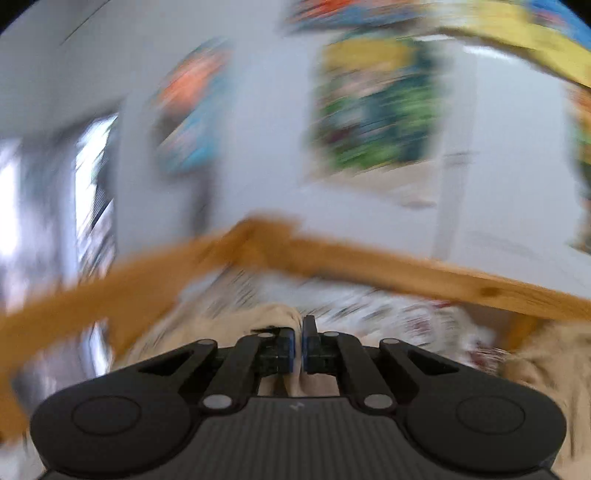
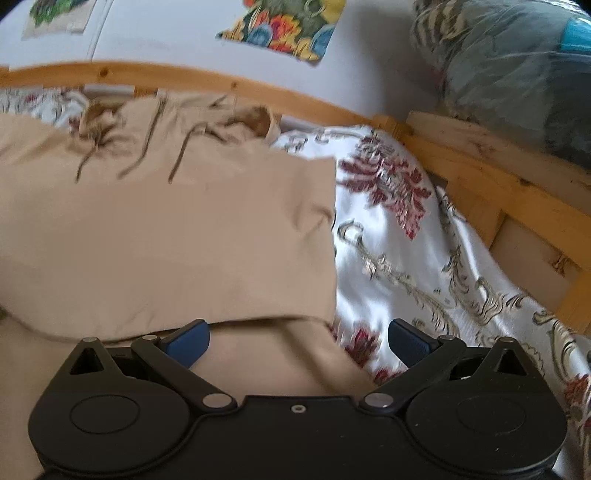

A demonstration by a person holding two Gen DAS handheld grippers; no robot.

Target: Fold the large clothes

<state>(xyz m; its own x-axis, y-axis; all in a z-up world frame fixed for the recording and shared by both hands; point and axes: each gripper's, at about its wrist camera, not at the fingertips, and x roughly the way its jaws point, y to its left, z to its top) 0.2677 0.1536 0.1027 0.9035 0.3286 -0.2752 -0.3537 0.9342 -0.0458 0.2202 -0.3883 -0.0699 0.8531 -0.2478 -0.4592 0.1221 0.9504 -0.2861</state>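
Observation:
A large beige garment [image 2: 166,229] lies on a bed, folded over itself, with drawstrings and a bunched part at its far end. My right gripper [image 2: 299,341] is open just above its near folded edge, with its blue pads [image 2: 188,345] apart and empty. My left gripper [image 1: 298,341] is shut on a fold of the same beige garment [image 1: 277,317], lifted above the bed; this view is heavily blurred by motion.
The bed has a white floral bedspread [image 2: 391,236] and a wooden frame [image 2: 461,166]. Its rail also shows in the left wrist view [image 1: 406,266]. A wrapped grey bundle [image 2: 517,74] sits at the back right. Colourful pictures [image 2: 288,26] hang on the white wall.

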